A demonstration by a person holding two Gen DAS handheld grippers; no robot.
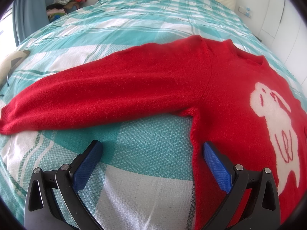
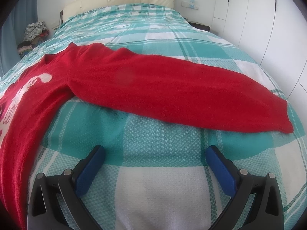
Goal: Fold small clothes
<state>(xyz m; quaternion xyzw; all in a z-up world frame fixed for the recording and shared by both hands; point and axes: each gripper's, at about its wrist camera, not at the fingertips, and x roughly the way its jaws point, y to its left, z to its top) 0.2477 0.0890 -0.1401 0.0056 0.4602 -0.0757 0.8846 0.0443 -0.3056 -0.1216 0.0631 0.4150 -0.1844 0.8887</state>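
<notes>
The bed [image 1: 134, 25], covered in a teal and white checked spread, carries a red sweater [image 1: 220, 88] laid flat, front up, with a white animal figure [image 1: 272, 118] knitted on the chest. Both sleeves are stretched straight out to the sides, so folding has not begun, and the step in hand looks like bringing the sleeves in across the body.

To do that well, each sleeve is best pinched close to its cuff, lifted only enough to clear the knit, and carried inward so that the crease falls along the shoulder seam; the fuzzy knit will probably drag and bunch if it is slid instead of lifted.

The left sleeve [image 1: 99, 94] lies just beyond the left gripper [image 1: 151, 147], its cuff far off to the left. This gripper's fingers are spread wide and empty; the left one is over bare spread, the right one over the sweater's side edge, though contact cannot be told.

The right sleeve [image 2: 182, 94] lies across the view just beyond the right gripper [image 2: 155, 151], whose fingers are also released and empty, both over bare spread, with the cuff [image 2: 285, 120] off to the right.
</notes>
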